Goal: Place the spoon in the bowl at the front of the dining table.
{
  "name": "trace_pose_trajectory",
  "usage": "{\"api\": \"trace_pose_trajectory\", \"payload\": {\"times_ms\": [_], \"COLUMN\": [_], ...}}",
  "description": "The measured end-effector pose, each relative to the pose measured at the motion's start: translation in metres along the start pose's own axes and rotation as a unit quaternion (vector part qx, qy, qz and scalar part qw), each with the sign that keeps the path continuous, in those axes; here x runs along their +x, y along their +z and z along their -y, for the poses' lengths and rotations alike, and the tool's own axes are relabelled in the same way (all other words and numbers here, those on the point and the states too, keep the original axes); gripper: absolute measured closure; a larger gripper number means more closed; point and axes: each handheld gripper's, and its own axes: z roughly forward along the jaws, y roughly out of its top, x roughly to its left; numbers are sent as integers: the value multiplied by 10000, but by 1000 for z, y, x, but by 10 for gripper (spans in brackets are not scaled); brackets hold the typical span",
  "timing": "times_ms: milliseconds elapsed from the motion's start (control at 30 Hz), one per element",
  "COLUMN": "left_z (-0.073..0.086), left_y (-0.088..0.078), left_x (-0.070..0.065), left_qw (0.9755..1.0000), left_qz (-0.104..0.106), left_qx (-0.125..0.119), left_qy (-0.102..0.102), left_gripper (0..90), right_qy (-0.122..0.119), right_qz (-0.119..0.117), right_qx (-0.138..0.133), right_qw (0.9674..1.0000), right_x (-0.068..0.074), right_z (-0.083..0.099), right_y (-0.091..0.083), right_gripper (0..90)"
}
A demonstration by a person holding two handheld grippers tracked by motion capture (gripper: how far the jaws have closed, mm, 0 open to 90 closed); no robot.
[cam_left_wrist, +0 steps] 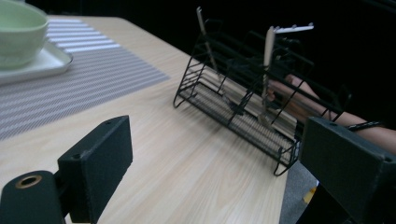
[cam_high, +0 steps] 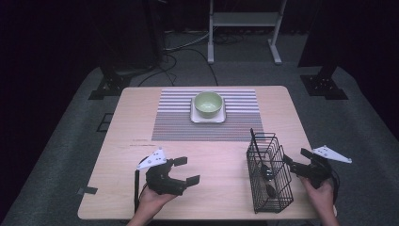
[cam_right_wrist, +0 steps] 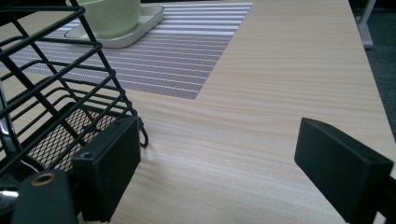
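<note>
Both claws, left claw (cam_high: 184, 170) and right claw (cam_high: 292, 162), are open and empty; utensils stand in the black wire rack (cam_high: 269, 172), the pale green ceramic bowl (cam_high: 208, 104) looks untouched, so nothing seems started.

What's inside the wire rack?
The rack holds two upright utensils with pale handles. Their lower ends are dark and half hidden by wire, so the type is unclear.

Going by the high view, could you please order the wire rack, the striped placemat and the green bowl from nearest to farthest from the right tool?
1. Wire rack: right beside the right tool, at the table's near right.
2. Striped placemat: mid-table, beyond the rack.
3. Green bowl: on its white tray at the placemat's far edge.
</note>
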Motion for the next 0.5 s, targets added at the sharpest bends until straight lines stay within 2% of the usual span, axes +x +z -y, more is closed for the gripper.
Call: {"api": "trace_pose_trajectory", "payload": {"times_ms": [367, 500], "left_z": [-19, -23], "left_y": [21, 29], "left_x": [-14, -18], "left_qw": [9992, 9989], "left_qz": [251, 345], "left_qx": [29, 55], "left_qy": [313, 311], "left_gripper": [87, 87], "right_qy": [29, 41], "right_qz": [22, 9], "right_qx": [-10, -27], "right_qw": [10000, 10000], "right_x": [-1, -1], "right_z": [1, 1], "right_y": [-1, -1], "right_gripper": [133, 133]}}
